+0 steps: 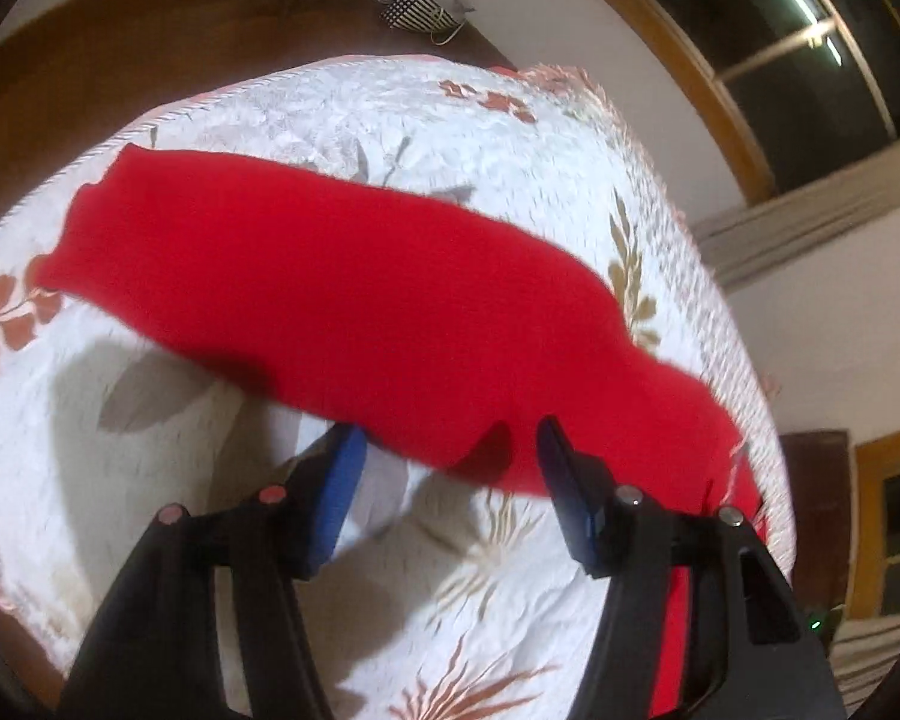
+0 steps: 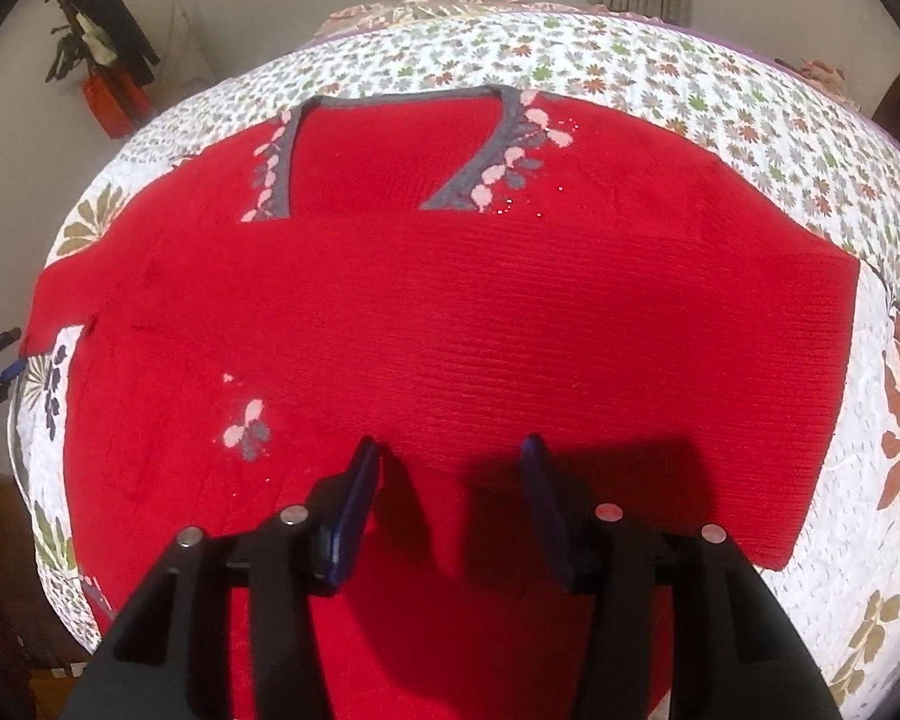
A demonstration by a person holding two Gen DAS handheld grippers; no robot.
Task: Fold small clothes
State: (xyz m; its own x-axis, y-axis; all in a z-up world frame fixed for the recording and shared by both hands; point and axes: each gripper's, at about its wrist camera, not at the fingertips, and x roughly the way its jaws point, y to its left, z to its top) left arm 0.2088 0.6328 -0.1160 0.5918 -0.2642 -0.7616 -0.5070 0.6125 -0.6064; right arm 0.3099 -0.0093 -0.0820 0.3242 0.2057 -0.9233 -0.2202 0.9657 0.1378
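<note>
Sweater: red knit top (image 2: 450,312) lying flat and spread out on the bed, grey neckline trim at the far end, one sleeve sticking out toward my left.
Left gripper: my left gripper (image 1: 450,450) has its blue fingers apart with nothing between them, sitting right at the edge of the red sleeve (image 1: 342,288) (this view is pretty blurry, so take it loosely).
Right gripper: my right gripper (image 2: 450,462) is spread wide too, empty, poised over the hem end.
Doing it well: I reckon pinch only the sleeve's edge, lift low, lay it across the body so no ridge forms underneath.
Surface: floral quilt (image 2: 750,120), soft and a bit lumpy, so fabric may drag.
Room: window (image 1: 810,60) with wooden frame, curtain, dark wooden floor beyond the bed.
</note>
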